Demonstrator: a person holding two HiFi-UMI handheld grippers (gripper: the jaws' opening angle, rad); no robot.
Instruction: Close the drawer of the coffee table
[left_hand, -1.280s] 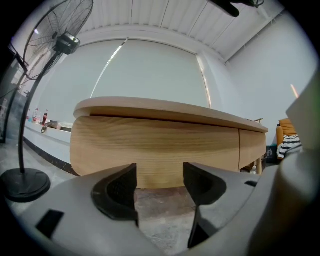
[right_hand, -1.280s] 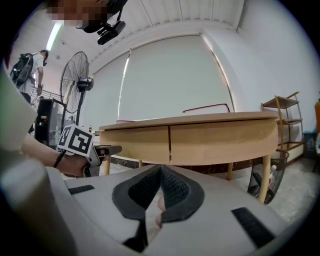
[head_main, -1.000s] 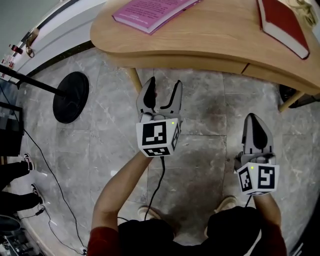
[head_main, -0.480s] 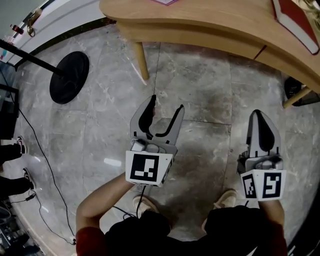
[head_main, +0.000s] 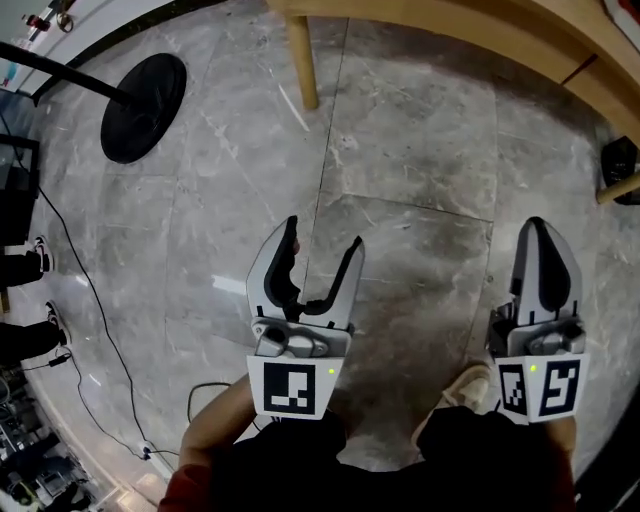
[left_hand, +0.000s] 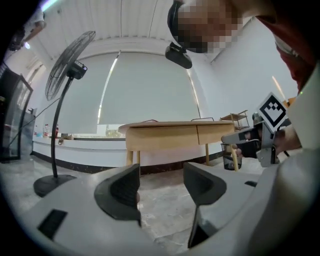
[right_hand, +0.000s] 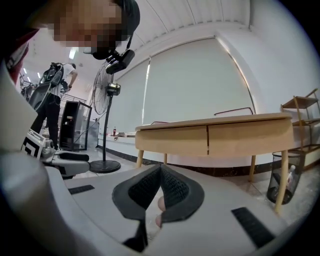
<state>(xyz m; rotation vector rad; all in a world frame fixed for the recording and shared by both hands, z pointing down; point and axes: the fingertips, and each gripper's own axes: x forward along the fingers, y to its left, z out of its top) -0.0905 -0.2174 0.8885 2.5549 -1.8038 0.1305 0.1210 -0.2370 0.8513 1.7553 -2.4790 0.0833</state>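
Observation:
The wooden coffee table (head_main: 480, 25) shows only as an edge along the top of the head view, well beyond both grippers. In the right gripper view the table (right_hand: 215, 135) stands some way off, and its drawer front (right_hand: 247, 136) lies flush with the rest of the apron. My left gripper (head_main: 323, 240) hangs over the grey stone floor, open, with nothing between its jaws (left_hand: 161, 185). My right gripper (head_main: 541, 228) hovers at the right, shut and empty, its ribbed pads pressed together (right_hand: 160, 172).
A standing fan's black base (head_main: 143, 93) sits on the floor at the left, with a cable (head_main: 80, 300) trailing past it. A table leg (head_main: 301, 60) stands ahead. A wire bin (right_hand: 285, 182) sits right of the table. A person (right_hand: 52, 107) stands far left.
The table has slid up and almost out of the head view as I back away. Both grippers have drawn back toward my body; the left stays open, the right shut.

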